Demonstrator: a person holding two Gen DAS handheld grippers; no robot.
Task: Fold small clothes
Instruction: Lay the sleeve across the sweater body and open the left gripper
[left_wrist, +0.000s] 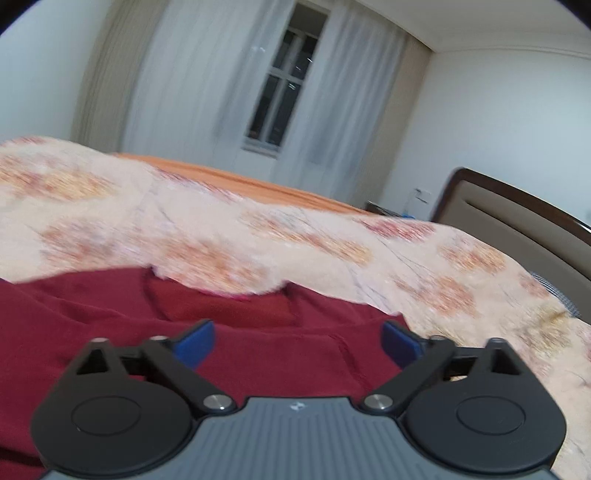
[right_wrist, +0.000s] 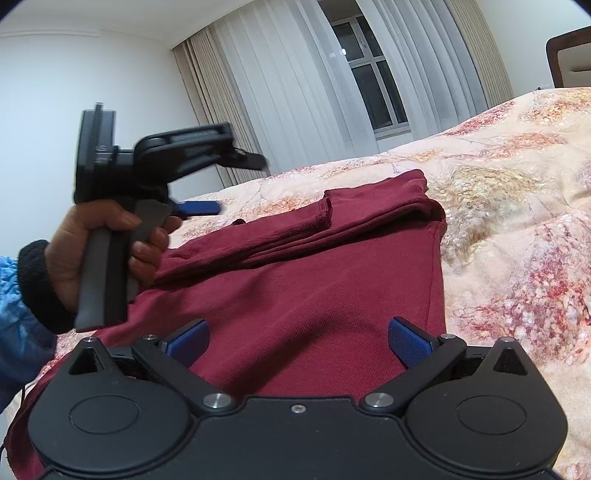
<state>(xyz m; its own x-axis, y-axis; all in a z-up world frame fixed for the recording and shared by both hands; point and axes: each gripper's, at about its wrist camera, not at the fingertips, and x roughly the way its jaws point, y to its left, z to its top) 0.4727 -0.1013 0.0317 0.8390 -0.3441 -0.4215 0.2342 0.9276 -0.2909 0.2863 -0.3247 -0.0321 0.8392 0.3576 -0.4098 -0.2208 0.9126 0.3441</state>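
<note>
A dark red garment (right_wrist: 314, 288) lies spread on the floral bedspread (right_wrist: 517, 229), with a sleeve folded across its far part (right_wrist: 369, 218). It also shows in the left wrist view (left_wrist: 110, 325). My right gripper (right_wrist: 298, 345) is open and empty, low over the garment's near part. My left gripper (left_wrist: 298, 345) is open and empty, just above the garment. In the right wrist view the left gripper (right_wrist: 207, 184) is held in a hand, raised above the garment's left side.
The floral bedspread (left_wrist: 258, 240) covers the bed around the garment. A brown and beige headboard (left_wrist: 517, 218) stands at the right. White curtains and a window (left_wrist: 288, 85) are behind the bed. An orange sheet (left_wrist: 240, 177) shows at the far edge.
</note>
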